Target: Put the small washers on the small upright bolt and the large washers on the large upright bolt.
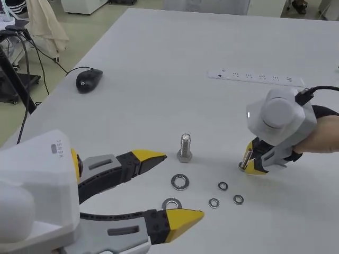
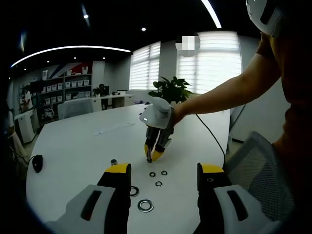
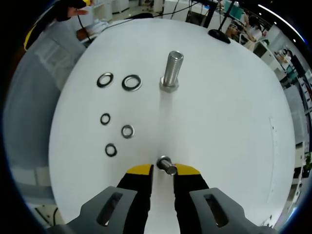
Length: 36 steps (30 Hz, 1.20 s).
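Head view: right tongs point(image 1: 248, 167) clamp small bolt point(image 1: 245, 158); left tongs point(image 1: 180, 185) gape (label point(image 1: 62, 150) unreadable).

Head view looks down on the table point(image 1: 159, 79); the gripper views face each other across the shared washers point(image 1: 174, 182).

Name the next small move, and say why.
Probably stand the small bolt upright on the table and let go: the right claw grips it close over the table, while three small washers lie loose beside it.
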{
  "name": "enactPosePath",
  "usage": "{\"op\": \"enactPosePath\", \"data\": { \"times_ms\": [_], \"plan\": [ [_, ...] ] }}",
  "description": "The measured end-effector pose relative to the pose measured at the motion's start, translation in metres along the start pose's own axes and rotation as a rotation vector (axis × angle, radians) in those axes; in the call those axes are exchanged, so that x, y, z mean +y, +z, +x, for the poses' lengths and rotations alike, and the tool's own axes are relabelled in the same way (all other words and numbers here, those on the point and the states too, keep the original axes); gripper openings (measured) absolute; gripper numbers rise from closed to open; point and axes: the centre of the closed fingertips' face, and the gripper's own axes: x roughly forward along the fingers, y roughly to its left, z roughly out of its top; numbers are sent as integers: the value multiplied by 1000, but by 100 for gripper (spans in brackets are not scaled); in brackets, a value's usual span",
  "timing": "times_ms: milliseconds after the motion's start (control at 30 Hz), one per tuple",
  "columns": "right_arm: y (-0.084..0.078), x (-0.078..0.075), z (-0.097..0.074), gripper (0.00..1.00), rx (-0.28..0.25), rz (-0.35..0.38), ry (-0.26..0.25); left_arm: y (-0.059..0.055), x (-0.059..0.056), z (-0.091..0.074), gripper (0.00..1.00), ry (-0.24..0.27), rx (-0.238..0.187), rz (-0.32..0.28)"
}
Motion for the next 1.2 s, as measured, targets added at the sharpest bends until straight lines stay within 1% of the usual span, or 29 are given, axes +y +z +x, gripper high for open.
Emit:
{"op": "enactPosePath", "data": {
  "times_ms": [100,167,200,267,367,433,600,767,867,1067,1200],
  "plan": [
    [-3,1,-5,17,-1,7,-5,1,-1,0,54,1,0,3],
    [-8,2,-8,18,13,17,-12,1,-2,-1,54,1,-1,5],
    [-9,3,-11,18,9,23,-16,2,-3,-1,54,-1,-1,6],
    [-11,10,-14,18,-2,56,-1,4,-6,-2,54,-6,3,14],
    [-14,16,-17,18,-3,54,-12,6,-8,-4,54,-9,2,26],
    [-16,21,-17,18,-5,67,-5,8,-10,-5,54,-9,-1,30],
    [-11,42,-23,18,-23,76,-6,14,-20,-7,54,-24,-9,56],
    [-8,57,-30,17,-40,93,-22,16,-28,-10,54,-40,-16,71],
    [-7,64,-35,17,-51,104,-34,18,-33,-13,54,-50,-17,84],
    [-3,79,-44,17,-67,115,-56,24,-42,-20,54,-63,-33,105],
    [-3,86,-49,17,-81,122,-72,24,-48,-21,54,-75,-28,115]
  ]
}}
